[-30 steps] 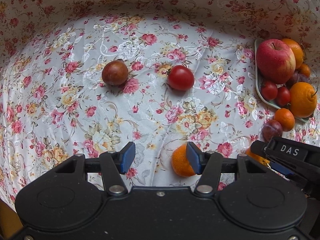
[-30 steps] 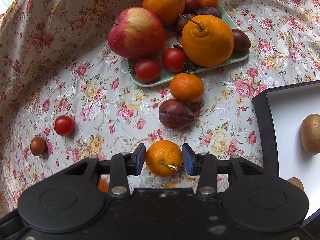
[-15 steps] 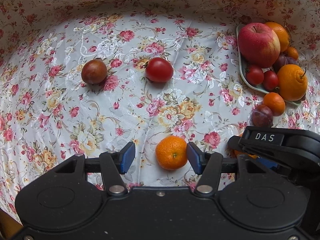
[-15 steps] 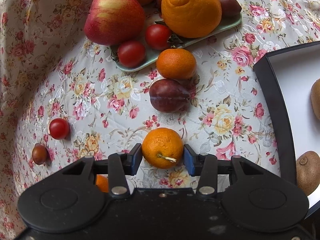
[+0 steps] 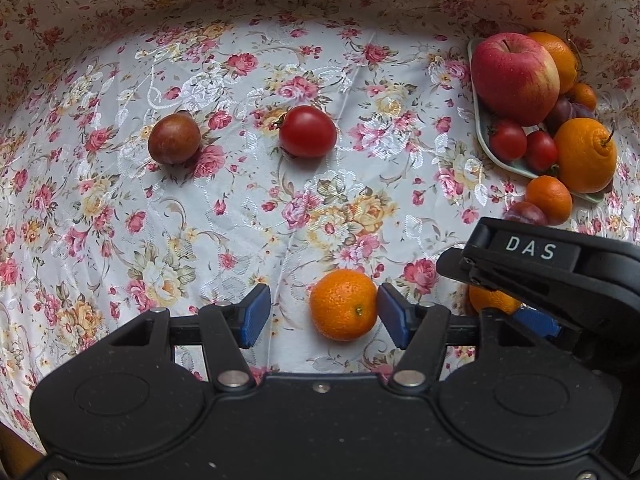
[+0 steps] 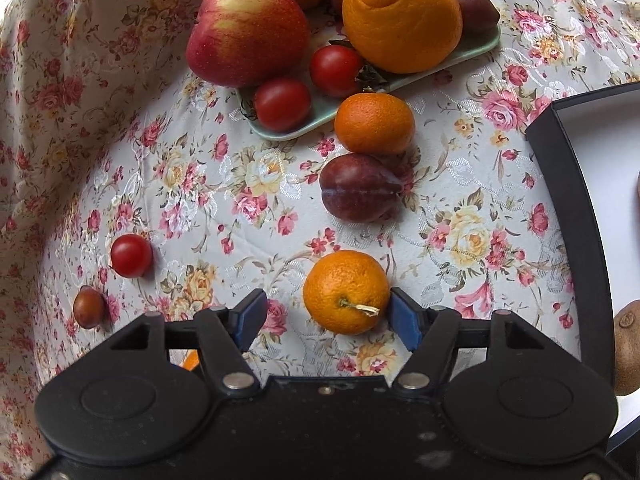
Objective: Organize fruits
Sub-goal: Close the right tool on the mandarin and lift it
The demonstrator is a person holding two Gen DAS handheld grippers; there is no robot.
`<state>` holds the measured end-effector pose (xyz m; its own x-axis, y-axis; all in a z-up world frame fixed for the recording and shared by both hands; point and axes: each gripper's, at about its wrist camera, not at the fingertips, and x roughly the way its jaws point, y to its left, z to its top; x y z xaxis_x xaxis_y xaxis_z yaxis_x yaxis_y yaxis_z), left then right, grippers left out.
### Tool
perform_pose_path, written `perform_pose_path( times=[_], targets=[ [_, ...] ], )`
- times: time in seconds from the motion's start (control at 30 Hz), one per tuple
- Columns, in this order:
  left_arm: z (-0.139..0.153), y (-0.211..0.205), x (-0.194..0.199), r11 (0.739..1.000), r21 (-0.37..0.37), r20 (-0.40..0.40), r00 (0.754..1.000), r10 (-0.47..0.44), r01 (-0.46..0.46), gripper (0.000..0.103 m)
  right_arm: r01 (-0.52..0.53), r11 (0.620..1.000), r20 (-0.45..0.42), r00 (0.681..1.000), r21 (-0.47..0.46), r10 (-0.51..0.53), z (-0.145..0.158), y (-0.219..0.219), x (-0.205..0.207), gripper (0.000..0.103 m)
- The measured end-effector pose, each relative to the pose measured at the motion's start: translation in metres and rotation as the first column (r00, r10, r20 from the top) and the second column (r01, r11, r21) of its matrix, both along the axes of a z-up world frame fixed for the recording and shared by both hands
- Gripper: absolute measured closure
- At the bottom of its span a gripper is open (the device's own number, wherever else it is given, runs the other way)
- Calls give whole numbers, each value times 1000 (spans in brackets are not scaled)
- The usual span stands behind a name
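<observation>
A mandarin lies on the flowered cloth between the pads of my left gripper. It sits close to the right pad and well clear of the left one. The jaws are opening and not pressing on it. Between the pads of my right gripper a second mandarin with a dry stem rests on the cloth. These jaws are also opening and stand wide, with the right pad at the fruit's edge. In the left wrist view the right gripper's black body hangs over this mandarin.
A green plate holds an apple, a big orange, tomatoes and plums. Beside it lie a mandarin and a plum. A tomato and a brown plum lie apart. A black box holds kiwis.
Both pairs of jaws have spread wider. The left gripper shifted so its mandarin, earlier behind the right pad, lies between the pads. The right pads have drawn away from the stemmed mandarin.
</observation>
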<state>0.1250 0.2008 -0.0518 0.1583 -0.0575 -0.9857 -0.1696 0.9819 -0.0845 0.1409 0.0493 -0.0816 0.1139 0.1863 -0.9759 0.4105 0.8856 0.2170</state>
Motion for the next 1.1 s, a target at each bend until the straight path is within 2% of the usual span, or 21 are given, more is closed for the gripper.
perform_pose_path(
  times=[0.23,0.43,0.87,0.93,1.0,1.1],
  targets=[
    [0,3,0,1000,-5,0,1000,10,-10,38,-6,1000,-47,999,-29,5,-1,4,8,32],
    [1,2,0,1000,-1,1,1000,9,-9,38,-85,995,-99,992,-56,79,-4,17,14,31],
    [2,-2,-1,1000,8,9,1000,-8,7,39,-151,987,-109,983,-57,144,-7,22,15,30],
    [1,-5,-1,1000,7,8,1000,-20,20,39,-166,984,-116,981,-64,158,-7,23,17,35],
    [2,-7,-1,1000,2,15,1000,-24,24,41,-177,978,-124,979,-109,164,-4,24,17,54],
    [5,-8,-1,1000,2,37,999,-30,30,41,-172,977,-117,981,-126,158,-2,22,16,61]
  ],
)
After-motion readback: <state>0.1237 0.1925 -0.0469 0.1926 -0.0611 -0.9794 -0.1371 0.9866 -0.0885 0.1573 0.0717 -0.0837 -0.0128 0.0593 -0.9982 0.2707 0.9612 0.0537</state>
